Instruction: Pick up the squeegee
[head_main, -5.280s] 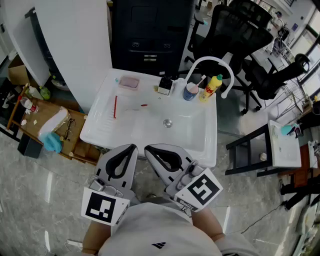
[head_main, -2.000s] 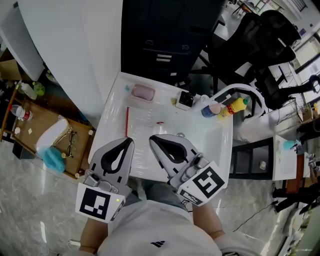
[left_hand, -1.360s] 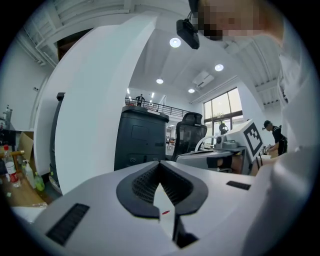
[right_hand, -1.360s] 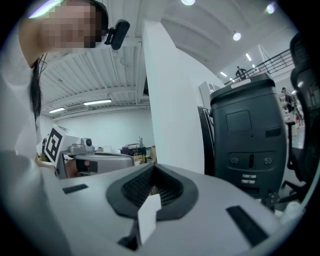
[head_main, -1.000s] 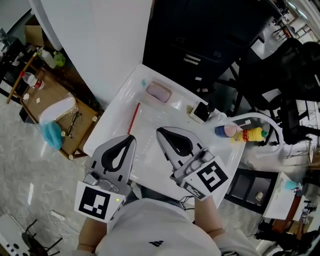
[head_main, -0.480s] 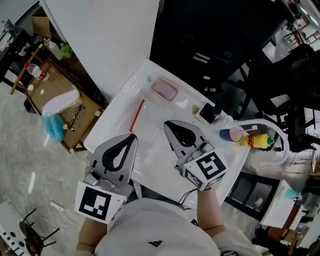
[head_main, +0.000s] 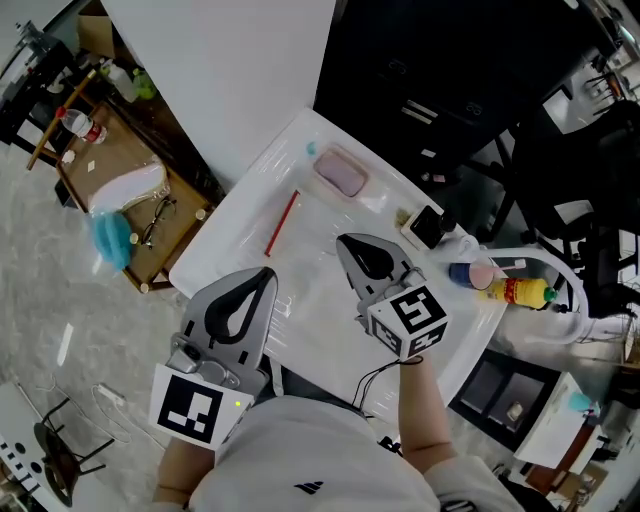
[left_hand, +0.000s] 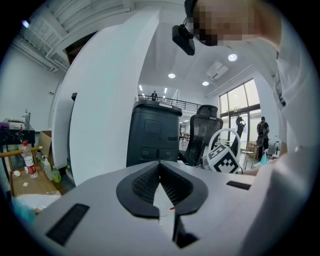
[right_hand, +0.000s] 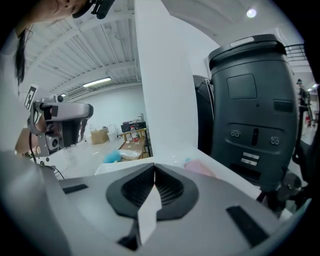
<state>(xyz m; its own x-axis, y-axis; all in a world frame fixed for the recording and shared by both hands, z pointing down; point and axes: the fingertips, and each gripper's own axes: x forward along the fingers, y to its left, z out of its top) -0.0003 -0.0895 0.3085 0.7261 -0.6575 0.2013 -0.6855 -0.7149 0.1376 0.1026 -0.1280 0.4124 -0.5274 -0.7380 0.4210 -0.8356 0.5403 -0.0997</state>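
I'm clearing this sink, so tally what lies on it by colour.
Red: 1, squeegee
Pink: 1, pad
Black-and-white: 1, box
Blue: 1, cup
Yellow: 1, bottle
Teal: 1, small bit
Total: 6

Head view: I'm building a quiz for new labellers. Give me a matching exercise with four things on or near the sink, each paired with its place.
Things:
1. squeegee
2. bottle
3. cloth
4. soap

Places:
A. far corner of the sink
B. wooden shelf left of the sink
C. beside the white tap
D. flat left side of the sink

Pairs: 1-D, 2-C, 3-B, 4-A
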